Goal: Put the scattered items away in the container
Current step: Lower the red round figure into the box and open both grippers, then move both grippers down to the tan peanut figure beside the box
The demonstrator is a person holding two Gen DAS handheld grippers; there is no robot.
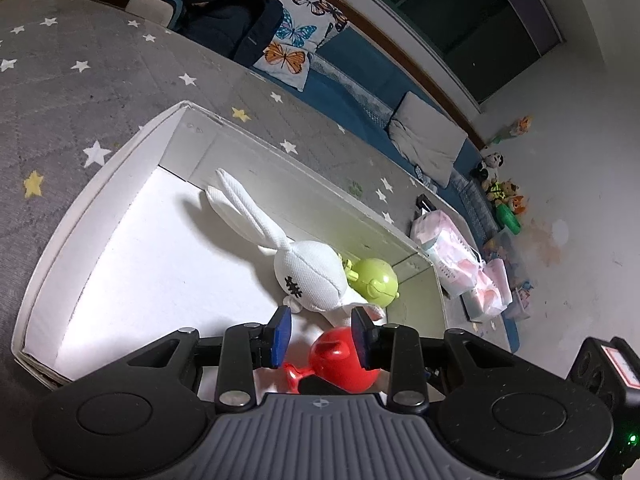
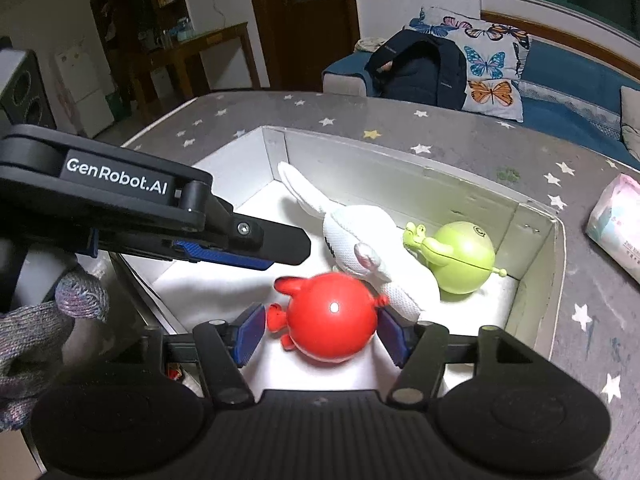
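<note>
The right gripper [image 2: 320, 330] is held wide open, its blue pads [image 2: 252, 330] flanking the red round toy [image 2: 332, 320] without clearly touching it. The toy lies on the floor of the white box [image 2: 536, 280], near one end wall, touching the white plush rabbit [image 2: 372, 248]; a green round toy [image 2: 460, 256] sits beside the rabbit, against the long wall. The left gripper [image 1: 320, 334] is also open above the red toy, holding nothing. The box rests on a grey star-patterned mattress [image 2: 440, 132].

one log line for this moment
right gripper: open around red toy | left gripper: open | box: rabbit, green toy
</note>
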